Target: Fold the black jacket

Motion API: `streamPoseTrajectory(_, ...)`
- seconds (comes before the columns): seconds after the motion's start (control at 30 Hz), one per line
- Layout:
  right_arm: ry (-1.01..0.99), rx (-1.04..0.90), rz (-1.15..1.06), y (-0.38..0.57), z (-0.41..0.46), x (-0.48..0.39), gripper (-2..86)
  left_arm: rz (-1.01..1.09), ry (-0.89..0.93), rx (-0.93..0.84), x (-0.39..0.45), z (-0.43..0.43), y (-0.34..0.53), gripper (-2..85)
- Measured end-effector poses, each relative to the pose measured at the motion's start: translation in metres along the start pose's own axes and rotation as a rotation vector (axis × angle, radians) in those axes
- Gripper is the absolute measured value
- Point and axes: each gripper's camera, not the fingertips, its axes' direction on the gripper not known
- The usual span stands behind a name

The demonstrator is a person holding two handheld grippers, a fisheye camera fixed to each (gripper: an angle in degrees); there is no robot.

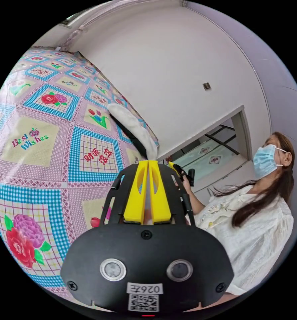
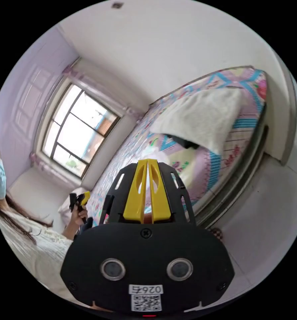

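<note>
Both views high, near, facing bed; share person.

We see only a dark sliver of the black jacket beyond our right gripper; a white fleecy layer covers the rest. Past our left gripper, the same white layer hides all but a dark edge. That gripper's body blocks the bedspread beneath. The person's lower body is cut off at the rim.
</note>
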Motion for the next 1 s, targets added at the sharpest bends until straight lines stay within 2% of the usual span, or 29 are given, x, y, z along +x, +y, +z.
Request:
streamPoseTrajectory(0.17,0.136,0.136,0.206,-0.047,-0.032,0.068,6.6,-0.026,-0.118,-0.002,-0.06,0.057,-0.054,4.3)
streamPoseTrajectory(0.27,0.154,0.133,0.296,-0.083,-0.03,0.104,8.6,-0.055,-0.135,-0.039,-0.104,0.111,-0.106,9.6)
streamPoseTrajectory(0.37,0.167,0.142,0.344,-0.112,-0.03,0.125,10.2,-0.089,-0.112,-0.069,-0.149,0.167,-0.158,11.3)
streamPoseTrajectory(0.63,0.128,0.054,0.355,-0.182,-0.013,0.151,16.0,-0.232,-0.24,-0.084,-0.256,0.268,-0.258,23.2)
streamPoseTrajectory(0.7,0.115,0.014,0.348,-0.192,-0.003,0.152,16.0,-0.286,-0.197,-0.061,-0.274,0.275,-0.273,21.7)
streamPoseTrajectory(0.77,0.089,-0.033,0.341,-0.2,0.009,0.149,7.3,-0.366,-0.106,-0.027,-0.286,0.276,-0.284,15.8)
streamPoseTrajectory(0.8,0.076,-0.04,0.335,-0.201,0.01,0.147,5.9,-0.417,-0.05,-0.035,-0.29,0.276,-0.289,8.9)
streamPoseTrajectory(0.83,0.034,-0.045,0.307,-0.204,0.01,0.14,3.1,-0.457,-0.062,-0.046,-0.288,0.27,-0.292,7.2)
streamPoseTrajectory(1.0,0.105,-0.03,0.169,-0.213,-0.012,0.089,2.2,-0.318,-0.14,-0.02,-0.246,0.227,-0.302,5.3)
